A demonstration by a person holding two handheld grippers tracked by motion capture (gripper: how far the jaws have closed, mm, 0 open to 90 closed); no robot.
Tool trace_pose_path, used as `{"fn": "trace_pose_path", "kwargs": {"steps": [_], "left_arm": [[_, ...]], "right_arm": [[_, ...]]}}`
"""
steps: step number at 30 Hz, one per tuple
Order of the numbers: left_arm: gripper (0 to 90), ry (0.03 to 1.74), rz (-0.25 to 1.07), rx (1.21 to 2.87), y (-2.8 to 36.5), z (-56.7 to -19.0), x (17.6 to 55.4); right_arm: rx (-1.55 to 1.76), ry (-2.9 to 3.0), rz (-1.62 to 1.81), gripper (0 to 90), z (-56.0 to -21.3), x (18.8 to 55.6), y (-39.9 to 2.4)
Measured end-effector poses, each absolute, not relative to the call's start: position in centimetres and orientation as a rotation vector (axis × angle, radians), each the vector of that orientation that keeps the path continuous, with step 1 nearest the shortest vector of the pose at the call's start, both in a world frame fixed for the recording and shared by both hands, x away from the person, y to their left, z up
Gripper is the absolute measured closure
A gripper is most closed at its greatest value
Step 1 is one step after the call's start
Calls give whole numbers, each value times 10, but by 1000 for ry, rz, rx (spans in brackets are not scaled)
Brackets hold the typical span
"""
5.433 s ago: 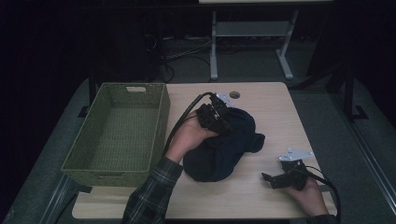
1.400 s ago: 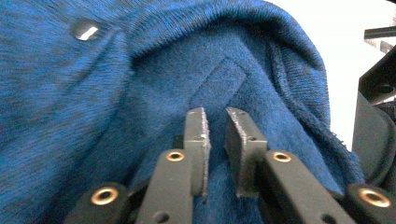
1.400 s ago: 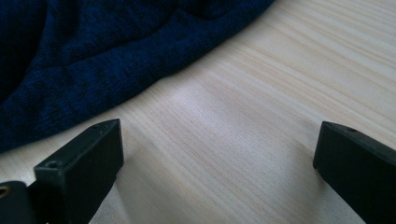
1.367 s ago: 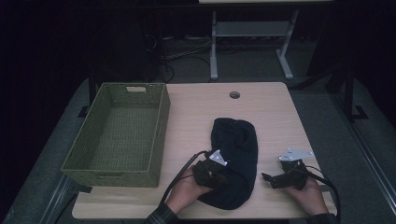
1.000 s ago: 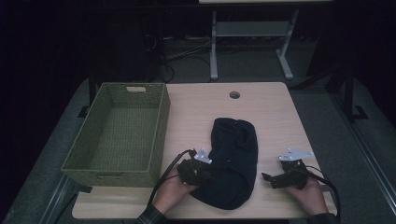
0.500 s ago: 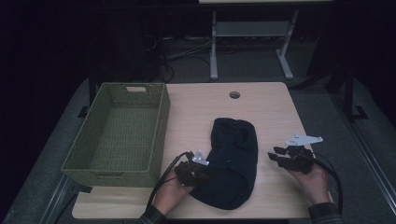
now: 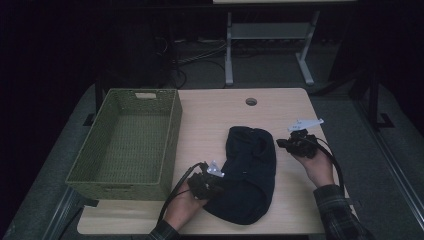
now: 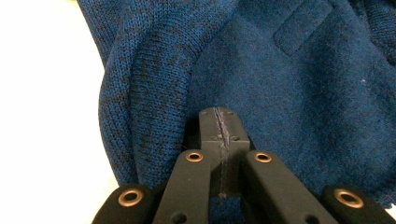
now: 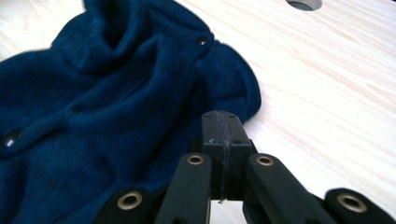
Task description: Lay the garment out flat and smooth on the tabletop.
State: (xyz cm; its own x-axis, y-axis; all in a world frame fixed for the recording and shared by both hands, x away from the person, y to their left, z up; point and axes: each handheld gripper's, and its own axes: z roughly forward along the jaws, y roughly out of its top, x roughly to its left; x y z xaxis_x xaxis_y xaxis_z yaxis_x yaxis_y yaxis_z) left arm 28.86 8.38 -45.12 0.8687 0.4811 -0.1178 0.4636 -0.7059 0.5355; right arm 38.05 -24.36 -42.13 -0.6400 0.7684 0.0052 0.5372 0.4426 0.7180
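Since a second ago the right tool [image 7: 296,143] has lifted off the near right part of the worktop [image 7: 210,117] and travelled up to the right edge of the dark blue knitted garment [image 7: 250,172], and its jaws have just been closing; in the right gripper view they now meet flat with nothing between them, the tips hanging just beside the garment's rounded hem. That garment has kept its place, a long folded heap right of centre on the worktop, buttons showing along one fold.

On the worktop's left side stands the green woven basket [image 7: 172,135], well apart from the garment.

At the garment's near left edge sits the left tool [image 7: 206,183], held in a hand [image 7: 182,210]. The left gripper view shows its jaws pressed together over the knit fabric; whether a fold is pinched between them I cannot tell.

A small round hole [image 7: 251,101] marks the worktop's far edge.
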Motion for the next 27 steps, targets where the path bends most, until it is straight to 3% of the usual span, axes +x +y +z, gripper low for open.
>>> {"fn": "trace_pose_path", "kwargs": {"steps": [15,27], "left_arm": [[900,696,35,2461,82,-451,288],[900,681,-11,2449,76,-452,284]], "right_arm": [[1147,2437,982,898,-453,422,-217],[1198,2400,987,899,-465,440,-221]]}}
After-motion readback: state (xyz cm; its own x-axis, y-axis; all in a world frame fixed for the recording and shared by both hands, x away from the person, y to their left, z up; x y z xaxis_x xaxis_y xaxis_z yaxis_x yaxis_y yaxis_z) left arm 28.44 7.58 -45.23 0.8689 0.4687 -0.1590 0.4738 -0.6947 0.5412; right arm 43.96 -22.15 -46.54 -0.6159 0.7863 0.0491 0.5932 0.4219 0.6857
